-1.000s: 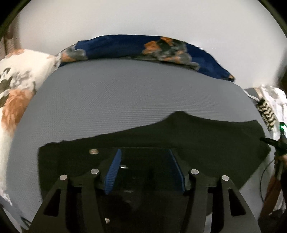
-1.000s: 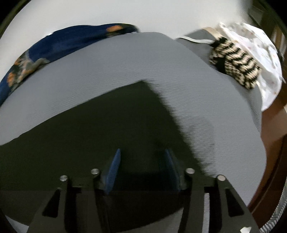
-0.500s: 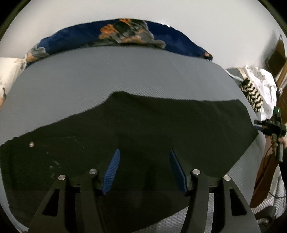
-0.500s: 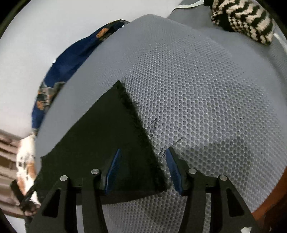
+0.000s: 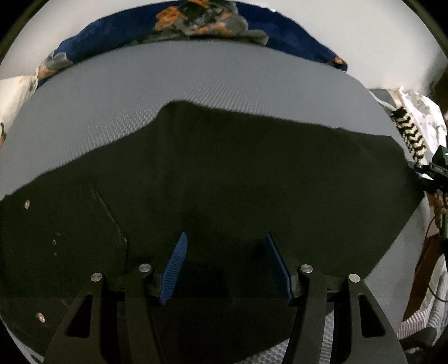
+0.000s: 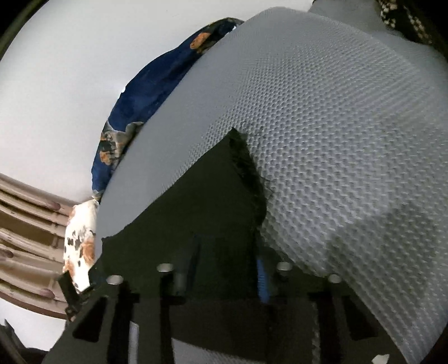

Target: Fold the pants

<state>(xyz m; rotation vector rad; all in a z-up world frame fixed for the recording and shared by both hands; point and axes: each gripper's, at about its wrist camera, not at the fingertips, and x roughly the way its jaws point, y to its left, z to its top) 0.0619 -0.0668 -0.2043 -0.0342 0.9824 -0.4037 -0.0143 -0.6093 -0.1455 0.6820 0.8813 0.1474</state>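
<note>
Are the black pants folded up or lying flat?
Mostly flat. The black pants lie spread across the grey mattress, waist and hem corner both showing. Hidden layers: cannot tell.

a grey, honeycomb-textured mattress fills the room's foreground beneath a plain white wall. a navy floral pillow lies along its far edge, a white floral cushion at one corner beside brown horizontal slats. striped knitwear rests at the side.
</note>
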